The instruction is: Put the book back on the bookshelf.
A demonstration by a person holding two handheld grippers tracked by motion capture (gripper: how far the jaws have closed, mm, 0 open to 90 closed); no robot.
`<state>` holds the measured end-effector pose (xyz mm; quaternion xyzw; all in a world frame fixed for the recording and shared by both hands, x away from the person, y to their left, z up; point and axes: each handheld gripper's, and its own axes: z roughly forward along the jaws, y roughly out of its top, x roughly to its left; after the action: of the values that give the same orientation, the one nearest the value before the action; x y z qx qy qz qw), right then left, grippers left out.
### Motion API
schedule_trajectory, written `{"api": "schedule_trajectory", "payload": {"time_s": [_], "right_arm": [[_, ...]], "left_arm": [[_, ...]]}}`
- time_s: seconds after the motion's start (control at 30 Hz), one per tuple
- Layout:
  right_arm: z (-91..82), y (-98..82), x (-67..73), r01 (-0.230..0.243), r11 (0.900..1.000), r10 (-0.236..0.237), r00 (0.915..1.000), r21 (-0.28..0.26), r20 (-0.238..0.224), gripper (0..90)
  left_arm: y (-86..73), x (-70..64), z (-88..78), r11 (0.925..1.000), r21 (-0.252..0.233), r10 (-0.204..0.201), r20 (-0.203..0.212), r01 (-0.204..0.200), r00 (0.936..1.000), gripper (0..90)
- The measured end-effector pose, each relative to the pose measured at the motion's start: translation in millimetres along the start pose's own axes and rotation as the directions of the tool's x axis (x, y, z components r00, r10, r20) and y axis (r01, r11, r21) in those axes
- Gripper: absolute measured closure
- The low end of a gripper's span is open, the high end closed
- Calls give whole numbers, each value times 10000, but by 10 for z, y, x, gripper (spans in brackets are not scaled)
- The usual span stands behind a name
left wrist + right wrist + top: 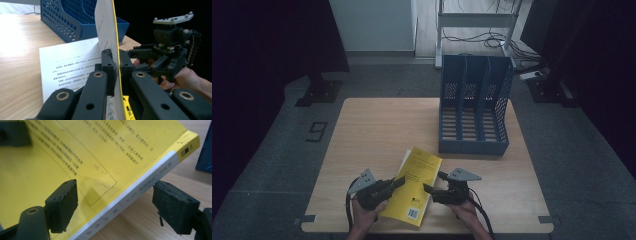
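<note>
A: Big picture first. Pale wood worktop (377, 130), blue file rack (475, 107) standing at the far right of it, yellow book (414, 187) lying near the front edge between the two hands.

B: So which step are we at? Looks to me like the pick-up, probably to get the book into a rack slot.

A: I'd guess the same. The left gripper (113, 65) has its jaws clamped tight on the yellow cover (115, 37) and has it lifted upright, with a white printed page (70, 67) lying flat below it. The right gripper (115, 202) isn't gripping yet: its jaws stand fairly wide around the spine (140, 188), one pad over the cover and one out over the worktop, neither touching as far as I can see.

B: Then the next move would be to close the right jaws square on the spine, so the whole book comes up instead of the cover alone.

A: And the views differ a lot. From the high view you can't tell the cover is raised, it just looks like a flat book. The left gripper view shows that, plus the right gripper (160, 62) waiting beyond. The right gripper view gives you the spine lettering and the gap at each pad
</note>
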<state>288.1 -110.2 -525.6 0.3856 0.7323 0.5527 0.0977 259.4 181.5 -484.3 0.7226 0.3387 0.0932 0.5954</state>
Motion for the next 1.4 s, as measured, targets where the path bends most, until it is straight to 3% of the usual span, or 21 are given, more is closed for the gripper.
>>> {"api": "schedule_trajectory", "payload": {"time_s": [0.2, 0.7, 1.17, 1.4], "right_arm": [[-84, 44, 4, 175, 9985, -182, 9997, -518, -134, 222], [-165, 70, 43, 571, 9930, -609, 9975, -1033, -344, 323], [-217, 79, 60, 697, 9864, -774, 9959, -1491, -461, 396], [-253, 95, 58, 653, 9824, -785, 9945, -1749, -699, 424]], "left_arm": [[-5, 12, -3, 10000, -4, -74, -5, 74, 10000, 868], [-40, 43, 19, 9996, 187, -217, -15, 217, 9998, 866], [-50, 37, 12, 10000, 48, -79, -21, 79, 10000, 868], [-56, 65, 8, 9997, 0, -242, 86, 242, 9997, 869]]}}
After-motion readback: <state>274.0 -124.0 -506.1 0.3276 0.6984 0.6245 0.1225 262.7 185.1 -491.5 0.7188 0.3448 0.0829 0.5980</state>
